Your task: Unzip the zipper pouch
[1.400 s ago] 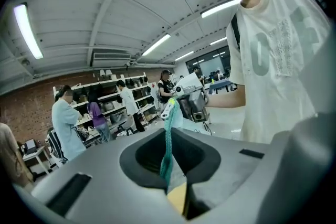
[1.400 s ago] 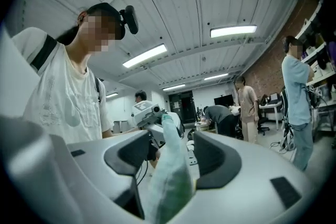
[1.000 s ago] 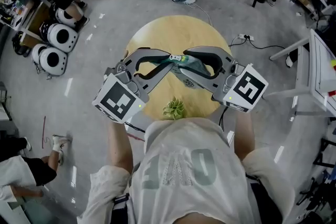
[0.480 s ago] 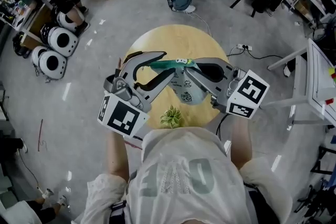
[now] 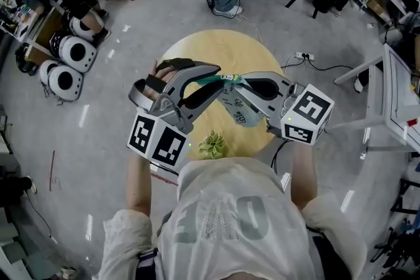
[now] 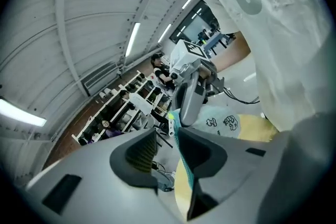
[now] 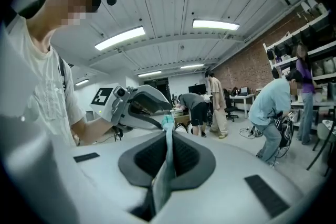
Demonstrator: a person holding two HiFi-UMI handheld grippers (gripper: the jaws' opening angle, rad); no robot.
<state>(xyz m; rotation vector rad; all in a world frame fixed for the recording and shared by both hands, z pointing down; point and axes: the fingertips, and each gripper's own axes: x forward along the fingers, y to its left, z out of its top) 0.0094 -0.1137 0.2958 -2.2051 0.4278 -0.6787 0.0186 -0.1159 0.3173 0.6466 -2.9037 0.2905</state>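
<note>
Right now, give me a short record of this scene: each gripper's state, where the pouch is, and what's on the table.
left gripper: open; its jaws have just been opening; the teal edge of the zipper pouch lies along one jaw, not pinched
right gripper: shut on the zipper pouch's teal top edge
zipper pouch: off the table, hanging between the two grippers; pale with dark prints
table: round, wooden, below the pouch
on table: small green plant near the person's edge
zipper: cannot tell how far it is open
</note>
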